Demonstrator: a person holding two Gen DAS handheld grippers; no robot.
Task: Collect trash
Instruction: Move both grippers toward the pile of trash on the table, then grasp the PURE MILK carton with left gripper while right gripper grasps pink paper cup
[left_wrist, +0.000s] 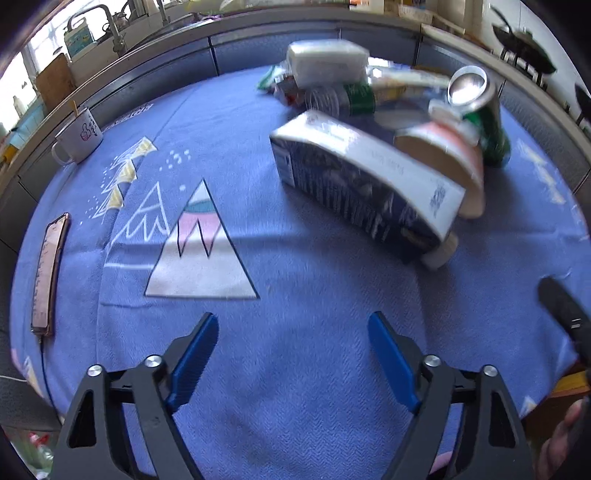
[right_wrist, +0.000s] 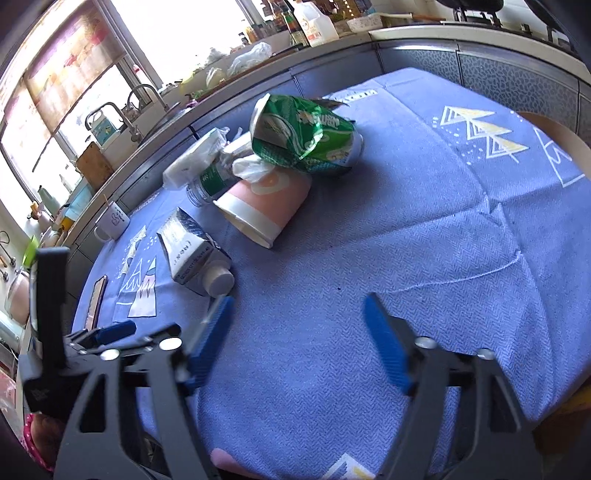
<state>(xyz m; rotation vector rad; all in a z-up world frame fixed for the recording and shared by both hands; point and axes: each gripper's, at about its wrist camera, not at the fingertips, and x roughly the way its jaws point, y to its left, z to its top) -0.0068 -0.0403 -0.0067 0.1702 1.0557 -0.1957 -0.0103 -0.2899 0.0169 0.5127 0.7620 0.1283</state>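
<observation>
A pile of trash lies on the blue tablecloth (left_wrist: 258, 350). A dark milk carton (left_wrist: 365, 184) with a white cap lies on its side nearest me, also in the right wrist view (right_wrist: 192, 254). Behind it lie a pink paper cup (left_wrist: 447, 155) (right_wrist: 269, 203), a green can (left_wrist: 480, 118), a plastic bottle with a green label (left_wrist: 343, 98) (right_wrist: 210, 181), a white tissue pack (left_wrist: 325, 62) and a crumpled green bag (right_wrist: 306, 133). My left gripper (left_wrist: 291, 339) is open and empty, short of the carton. My right gripper (right_wrist: 295, 325) is open and empty, right of the carton.
A white mug (left_wrist: 79, 136) stands at the table's left edge, and a phone (left_wrist: 50, 273) lies along the left side. A kitchen counter with a sink and tap (right_wrist: 140, 110) runs behind the table. The left gripper shows at the lower left of the right wrist view (right_wrist: 110, 332).
</observation>
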